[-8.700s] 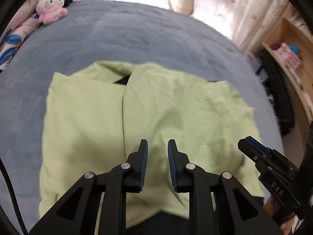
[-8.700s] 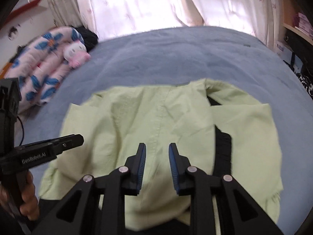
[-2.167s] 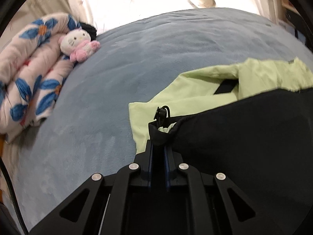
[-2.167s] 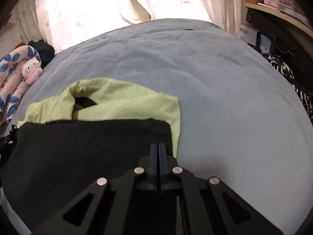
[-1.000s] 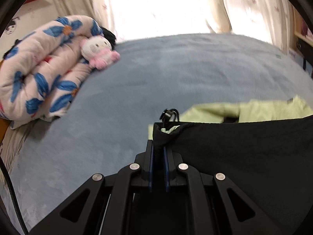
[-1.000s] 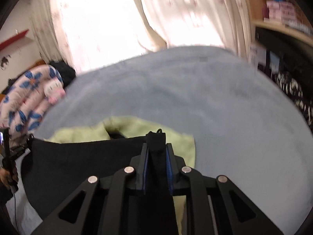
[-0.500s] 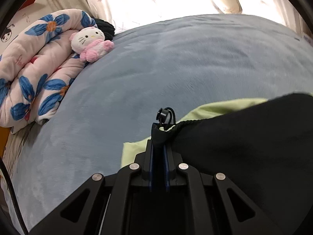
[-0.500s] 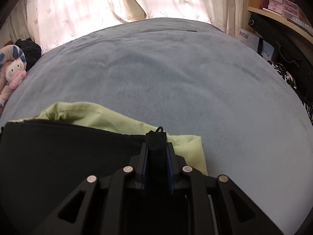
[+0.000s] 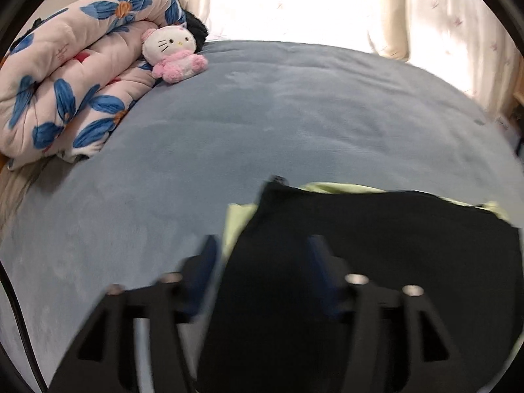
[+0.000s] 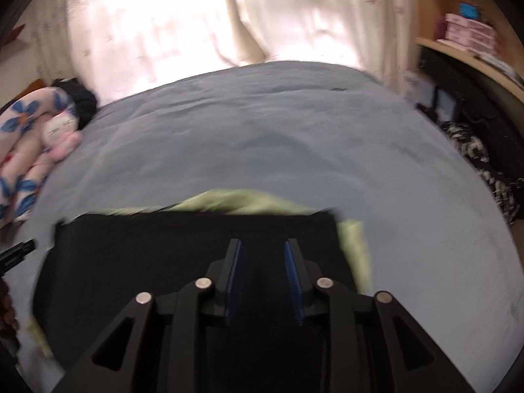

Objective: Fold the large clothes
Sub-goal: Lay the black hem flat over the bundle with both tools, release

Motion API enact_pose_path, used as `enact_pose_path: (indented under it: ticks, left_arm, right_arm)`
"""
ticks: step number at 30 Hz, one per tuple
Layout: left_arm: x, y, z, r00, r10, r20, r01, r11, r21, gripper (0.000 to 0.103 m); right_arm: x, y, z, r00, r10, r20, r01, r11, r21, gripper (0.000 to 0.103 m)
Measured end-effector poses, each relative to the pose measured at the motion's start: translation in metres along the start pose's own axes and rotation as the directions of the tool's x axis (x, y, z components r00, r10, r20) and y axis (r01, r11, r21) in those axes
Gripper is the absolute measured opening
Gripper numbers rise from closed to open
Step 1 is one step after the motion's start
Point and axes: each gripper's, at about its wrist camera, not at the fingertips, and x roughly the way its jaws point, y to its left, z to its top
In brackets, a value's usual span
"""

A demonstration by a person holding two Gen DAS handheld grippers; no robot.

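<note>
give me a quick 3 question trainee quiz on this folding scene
1. True or false: the left gripper is clamped on the black fabric.
2. What colour is the garment peeking out beyond the black fabric's far edge? A) red B) light green C) white
3. Fill in: the plush toy leans against a rolled floral ____.

Key: 1 false, its fingers are spread, as are the right gripper's; 2 B; 3 quilt.
</note>
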Motion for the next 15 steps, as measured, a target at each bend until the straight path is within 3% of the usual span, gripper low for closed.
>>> enact_pose_path:
  ticks: [6,9,12,15]
  left_arm:
    - [-0.029,-0.053,-0.037,0.99,-0.142,-0.008,0.142,0.989,-0.032,0.067]
    - [-0.015,-0.075,-0.058,0.982,-0.179,-0.055,0.177,0.983,-0.045,0.067]
    - [0.007,-0.087,-0.078,0.986,-0.134,-0.104,0.133,0.991,-0.012,0.066]
    - [0.02,-0.077,-0.09,0.996,-0.053,-0.075,0.057,0.997,0.048,0.066]
  right_arm:
    - [-0.01,0.097,-0.045,0.977,0.205,-0.062,-0.21,0.974,-0.087,0.027]
    - [0.004,0.129,-0.074,0.963,0.235,-0.131,-0.25,0.961,-0.121,0.028]
    - [0.031,0.135,-0.099,0.955,0.209,-0.212,-0.242,0.96,-0.143,0.026]
    - [0.034,0.112,-0.101,0.971,0.159,-0.179,-0.188,0.969,-0.162,0.025]
